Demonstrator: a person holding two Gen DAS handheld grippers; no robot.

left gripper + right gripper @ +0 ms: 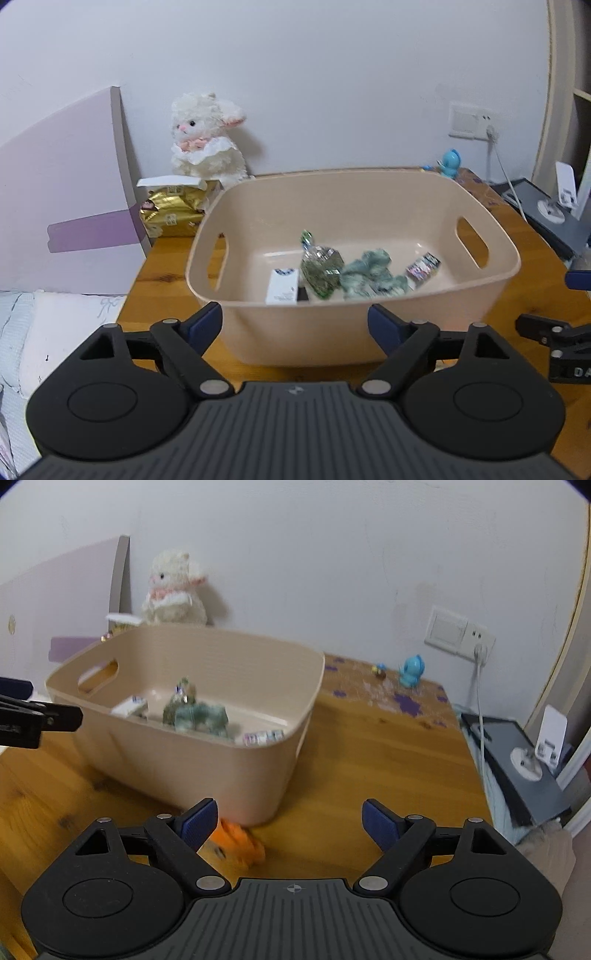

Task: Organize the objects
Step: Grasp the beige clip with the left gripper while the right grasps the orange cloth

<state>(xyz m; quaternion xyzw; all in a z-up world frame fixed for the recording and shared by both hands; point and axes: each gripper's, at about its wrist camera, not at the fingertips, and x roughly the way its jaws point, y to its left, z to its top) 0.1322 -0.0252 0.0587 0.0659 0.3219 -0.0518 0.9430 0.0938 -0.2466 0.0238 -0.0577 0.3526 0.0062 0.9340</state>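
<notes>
Beige plastic bin (354, 332) sits on the wooden table (166, 266), toward its back-left area, a cut-out handle in each short wall. Inside on the bin floor: white carton (282, 286), clear green-tinted bottle (319, 267), crumpled teal cloth (371, 275), small printed box (424, 266) nearest the right wall. Carton, bottle and cloth touch or overlap; the printed box lies just beside the cloth.

Left gripper (295, 326) hangs before the bin's near wall, blue pads spread wide, nothing between them. Right gripper (290, 821) is low over the table's front edge by the bin's right corner, pads likewise wide apart and empty. Orange object (240, 843), blurred, lies on the table just beside its left pad.

Back edge: white plush lamb (207, 142) above a gold packet (173, 214) at the left corner; blue figurine (412, 672) near the wall socket (460, 635).
</notes>
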